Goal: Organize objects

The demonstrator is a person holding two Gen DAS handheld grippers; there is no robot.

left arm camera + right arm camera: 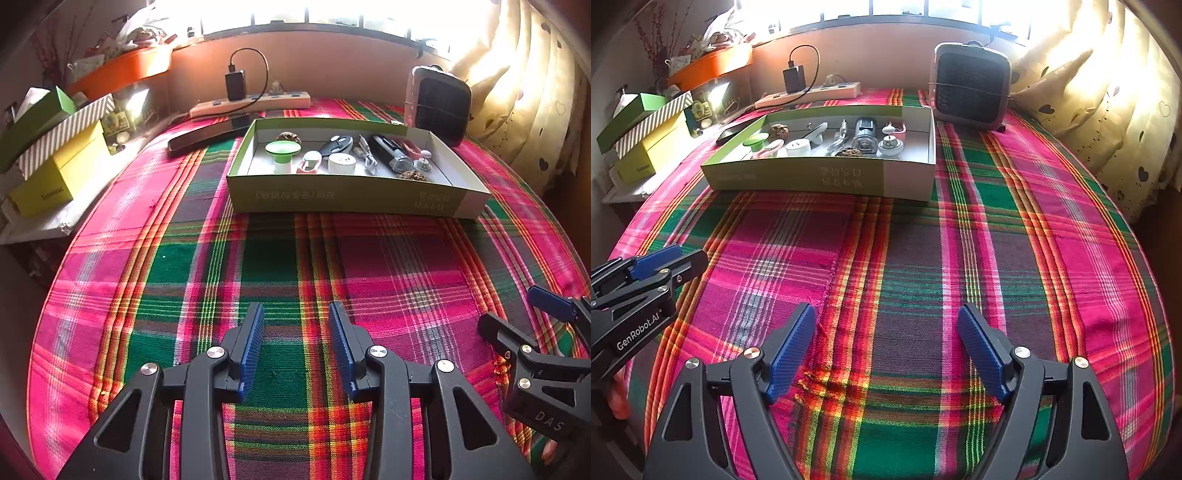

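Note:
A shallow green cardboard box [354,199] [820,177] lies on the far half of the plaid cloth. Inside it are several small items: a green round-topped piece [282,148], a white round cap [341,162], a black key fob [336,144], a black trimmer [391,151] and a brown cone [289,137]. My left gripper [296,310] [692,254] hovers over bare cloth well short of the box, open, nothing between its blue pads. My right gripper [886,310] [508,306] stands wide open beside it, also with nothing in it.
A small heater [971,88] stands behind the box's right end. A power strip [251,103] with a charger lies along the back wall, and a dark phone [210,134] sits left of the box. Stacked boxes [55,173] crowd the left edge; a curtain [1108,110] hangs right.

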